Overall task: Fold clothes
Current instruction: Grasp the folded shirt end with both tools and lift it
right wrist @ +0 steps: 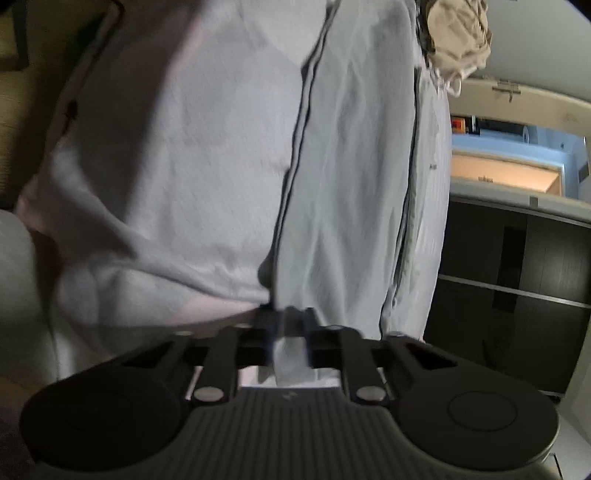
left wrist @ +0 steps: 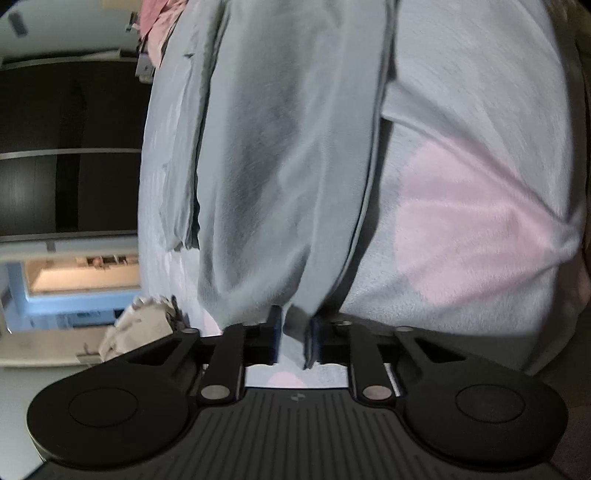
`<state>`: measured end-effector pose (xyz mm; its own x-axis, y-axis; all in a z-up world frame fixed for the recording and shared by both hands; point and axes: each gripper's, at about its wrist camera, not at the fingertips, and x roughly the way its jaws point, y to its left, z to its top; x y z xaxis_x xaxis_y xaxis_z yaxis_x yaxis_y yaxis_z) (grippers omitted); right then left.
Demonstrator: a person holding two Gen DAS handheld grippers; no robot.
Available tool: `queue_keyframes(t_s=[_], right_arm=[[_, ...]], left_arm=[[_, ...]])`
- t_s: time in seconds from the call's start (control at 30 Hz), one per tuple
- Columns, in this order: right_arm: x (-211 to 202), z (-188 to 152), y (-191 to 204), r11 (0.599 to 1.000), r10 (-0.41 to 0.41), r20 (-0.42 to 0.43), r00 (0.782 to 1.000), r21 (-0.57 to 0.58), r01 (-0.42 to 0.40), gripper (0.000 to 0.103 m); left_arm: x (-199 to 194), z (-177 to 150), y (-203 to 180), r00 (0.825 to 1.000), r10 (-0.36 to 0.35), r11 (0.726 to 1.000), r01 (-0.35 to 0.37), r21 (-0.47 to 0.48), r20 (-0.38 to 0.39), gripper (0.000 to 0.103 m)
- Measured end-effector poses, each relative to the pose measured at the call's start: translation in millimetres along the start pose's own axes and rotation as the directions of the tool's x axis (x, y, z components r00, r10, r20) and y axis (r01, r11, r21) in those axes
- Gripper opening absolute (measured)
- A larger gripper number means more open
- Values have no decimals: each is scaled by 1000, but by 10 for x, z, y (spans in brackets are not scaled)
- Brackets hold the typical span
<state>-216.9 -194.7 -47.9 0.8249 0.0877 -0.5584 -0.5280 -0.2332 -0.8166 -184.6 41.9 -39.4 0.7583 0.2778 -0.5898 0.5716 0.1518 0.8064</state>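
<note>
A light grey garment (left wrist: pixel 280 177) hangs as a folded strip from my left gripper (left wrist: pixel 295 332), whose jaws are shut on its edge. The same grey garment (right wrist: pixel 351 177) hangs in the right wrist view, and my right gripper (right wrist: pixel 291 332) is shut on its edge too. Behind the strip is a person's light grey shirt (left wrist: pixel 461 147), also seen in the right wrist view (right wrist: pixel 177 147). Both views are blurred.
A pink cloth (left wrist: pixel 159 22) lies at the top left. A beige crumpled cloth (left wrist: pixel 136 328) sits at the lower left, and shows in the right wrist view (right wrist: pixel 458 33). Dark cabinet panels (left wrist: pixel 66 155) and a lit shelf (right wrist: pixel 506 170) are behind.
</note>
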Motion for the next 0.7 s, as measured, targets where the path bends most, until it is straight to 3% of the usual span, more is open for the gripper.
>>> queue_keyframes(t_s=[0.13,0.23,0.43,0.7], right_arm=[[-130,-41,-224,994,-35,12,999,106,33,3],[-239,-101,-474,973,-82,11,997,217,78,3],[-399,-316,-1062,878,-113,-7,994,467,103,2],[-566,-568,-1783,734,-133,-13,991,670,107,2]], left_arm=[[-158,-5,266,999,-41,989,42,-143,9,3],[-317,-36,591,997,-63,953,72,-293,39,2],[-631,-202,1235,987,-93,834,150,-531,133,1],[-837,-296,2013,971,-58,719,203,-665,234,1]])
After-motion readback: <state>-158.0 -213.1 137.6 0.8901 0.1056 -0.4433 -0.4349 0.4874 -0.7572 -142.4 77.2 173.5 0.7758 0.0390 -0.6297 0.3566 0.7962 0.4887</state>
